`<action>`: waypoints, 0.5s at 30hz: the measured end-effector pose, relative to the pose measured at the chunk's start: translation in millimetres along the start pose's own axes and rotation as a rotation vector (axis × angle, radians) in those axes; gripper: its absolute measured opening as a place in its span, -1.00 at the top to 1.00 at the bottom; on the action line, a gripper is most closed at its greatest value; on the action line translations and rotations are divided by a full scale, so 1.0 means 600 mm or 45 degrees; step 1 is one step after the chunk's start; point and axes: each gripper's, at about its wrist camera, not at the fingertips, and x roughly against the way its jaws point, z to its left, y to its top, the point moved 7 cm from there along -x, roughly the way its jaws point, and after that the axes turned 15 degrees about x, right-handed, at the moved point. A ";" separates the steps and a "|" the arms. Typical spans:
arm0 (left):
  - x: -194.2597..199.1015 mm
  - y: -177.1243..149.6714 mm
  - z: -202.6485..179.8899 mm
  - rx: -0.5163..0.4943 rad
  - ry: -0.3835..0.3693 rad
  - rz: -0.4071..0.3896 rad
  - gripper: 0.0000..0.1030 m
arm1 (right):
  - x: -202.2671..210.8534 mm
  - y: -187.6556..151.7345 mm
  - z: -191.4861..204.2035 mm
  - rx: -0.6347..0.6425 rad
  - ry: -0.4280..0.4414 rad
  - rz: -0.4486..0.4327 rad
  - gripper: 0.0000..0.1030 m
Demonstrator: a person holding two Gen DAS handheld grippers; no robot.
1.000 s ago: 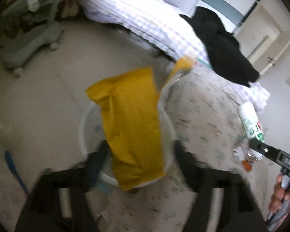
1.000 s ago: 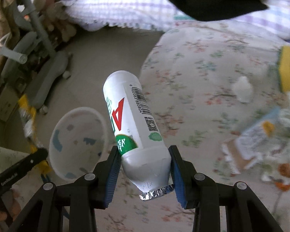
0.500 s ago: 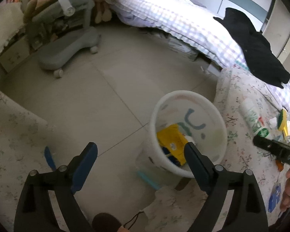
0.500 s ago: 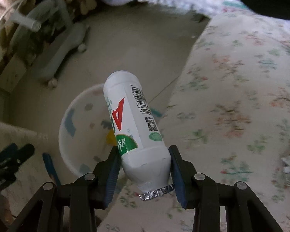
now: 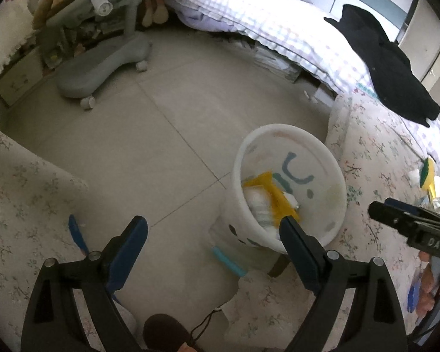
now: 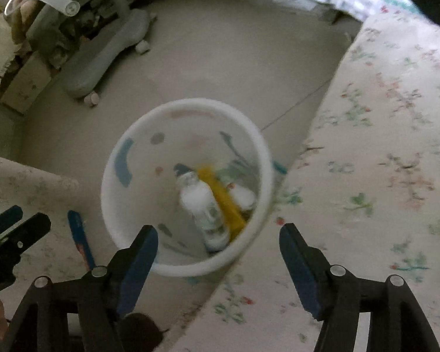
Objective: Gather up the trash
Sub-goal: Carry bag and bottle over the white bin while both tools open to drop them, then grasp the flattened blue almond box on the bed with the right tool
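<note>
A white trash bin (image 5: 334,173) (image 6: 187,267) with blue and pastel marks stands on the floor beside the floral-covered surface. Inside it lie a yellow padded envelope (image 5: 278,199) (image 6: 223,202) and a white bottle (image 6: 205,208) (image 5: 259,205) with a green label. My right gripper (image 6: 218,243) is open and empty, directly above the bin. My left gripper (image 5: 214,234) is open and empty, above the floor just left of the bin. The right gripper also shows at the right edge of the left wrist view (image 5: 407,223).
A floral cloth (image 6: 381,161) covers the surface on the right, with a yellow-green sponge (image 5: 428,173) and scraps at its far end. A grey wheeled chair base (image 5: 102,64) stands at the back left. A bed (image 5: 278,29) with a black garment (image 5: 387,64) lies behind.
My right gripper opened over the bin and the white bottle dropped in beside the yellow envelope. My left gripper released the envelope earlier and stayed open, drifting slightly left.
</note>
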 end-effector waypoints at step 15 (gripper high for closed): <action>0.027 -0.075 -0.082 -0.174 -0.095 0.145 -0.81 | 0.169 -0.150 -0.136 -0.179 -0.213 0.031 -0.59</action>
